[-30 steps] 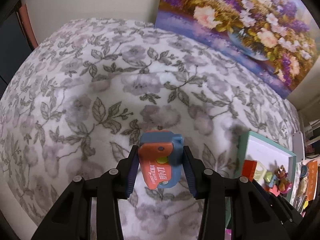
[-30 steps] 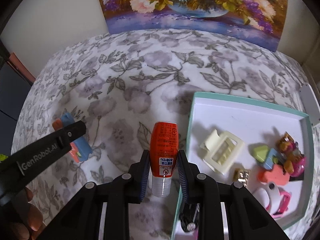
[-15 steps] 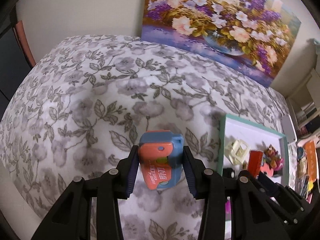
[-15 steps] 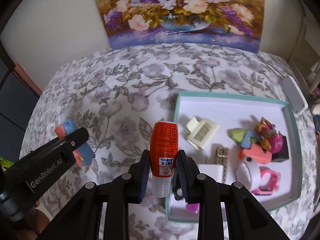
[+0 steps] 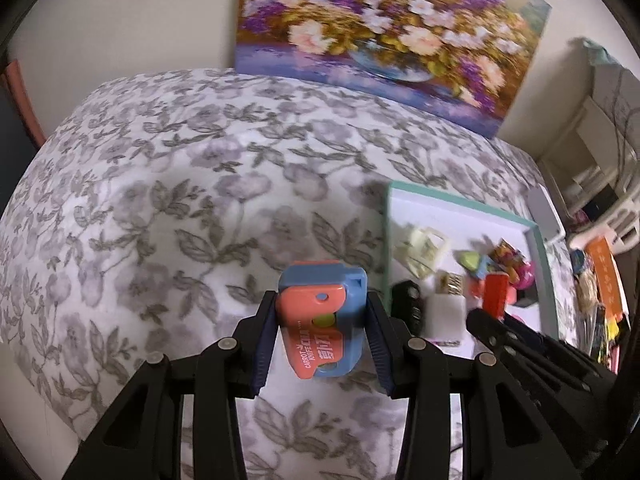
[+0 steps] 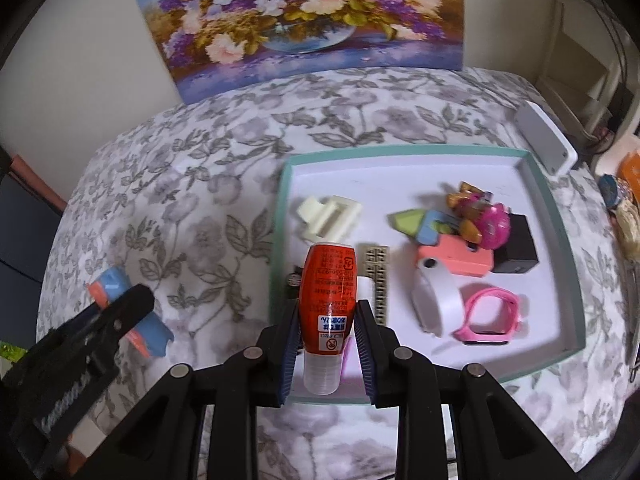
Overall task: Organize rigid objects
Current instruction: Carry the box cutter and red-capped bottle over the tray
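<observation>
Two grippers, both loaded. Left gripper (image 5: pixel 322 330) clamps a blue-and-orange carrot knife (image 5: pixel 322 320) above the floral bedspread (image 5: pixel 168 184), left of the teal-rimmed tray (image 6: pixel 560 216). Right gripper (image 6: pixel 326 334) clamps a red bottle (image 6: pixel 329 288) with clear cap over the tray's near-left edge. Tray holds a cream clip (image 6: pixel 329 216), pink watch (image 6: pixel 490 316), small toys.

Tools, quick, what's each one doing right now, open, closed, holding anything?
Left tool: closed on the orange-and-blue carrot knife.
Right tool: closed on the red bottle, above the teal tray's near left corner.
</observation>
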The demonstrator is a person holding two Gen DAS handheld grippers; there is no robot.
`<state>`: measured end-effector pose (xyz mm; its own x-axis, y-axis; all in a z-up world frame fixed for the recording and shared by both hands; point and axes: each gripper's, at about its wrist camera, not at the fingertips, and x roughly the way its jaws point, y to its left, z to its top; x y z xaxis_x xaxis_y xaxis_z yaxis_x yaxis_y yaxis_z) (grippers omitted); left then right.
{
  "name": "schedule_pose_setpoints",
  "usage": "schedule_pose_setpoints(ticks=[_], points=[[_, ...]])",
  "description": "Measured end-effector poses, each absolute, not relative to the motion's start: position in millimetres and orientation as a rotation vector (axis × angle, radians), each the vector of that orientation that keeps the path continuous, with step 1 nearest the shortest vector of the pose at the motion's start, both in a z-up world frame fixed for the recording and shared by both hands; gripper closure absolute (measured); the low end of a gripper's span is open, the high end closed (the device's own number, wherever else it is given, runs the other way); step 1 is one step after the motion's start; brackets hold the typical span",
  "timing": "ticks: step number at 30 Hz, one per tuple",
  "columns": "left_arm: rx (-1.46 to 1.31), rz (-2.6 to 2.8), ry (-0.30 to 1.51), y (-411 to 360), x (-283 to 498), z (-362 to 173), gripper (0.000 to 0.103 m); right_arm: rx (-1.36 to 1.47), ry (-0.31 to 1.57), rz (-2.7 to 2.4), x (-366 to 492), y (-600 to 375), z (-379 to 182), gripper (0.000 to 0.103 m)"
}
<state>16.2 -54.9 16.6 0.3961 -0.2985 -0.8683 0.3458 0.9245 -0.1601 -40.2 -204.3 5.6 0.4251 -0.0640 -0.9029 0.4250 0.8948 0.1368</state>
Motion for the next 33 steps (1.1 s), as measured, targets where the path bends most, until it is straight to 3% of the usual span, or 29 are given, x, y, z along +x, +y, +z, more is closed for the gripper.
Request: schedule_pose_setpoints(ticks=[33], points=[[0.365, -0.611, 1.139, -169, -43, -19, 0.059, 0.526, 1.143, -0.512, -86, -307, -22, 0.074]])
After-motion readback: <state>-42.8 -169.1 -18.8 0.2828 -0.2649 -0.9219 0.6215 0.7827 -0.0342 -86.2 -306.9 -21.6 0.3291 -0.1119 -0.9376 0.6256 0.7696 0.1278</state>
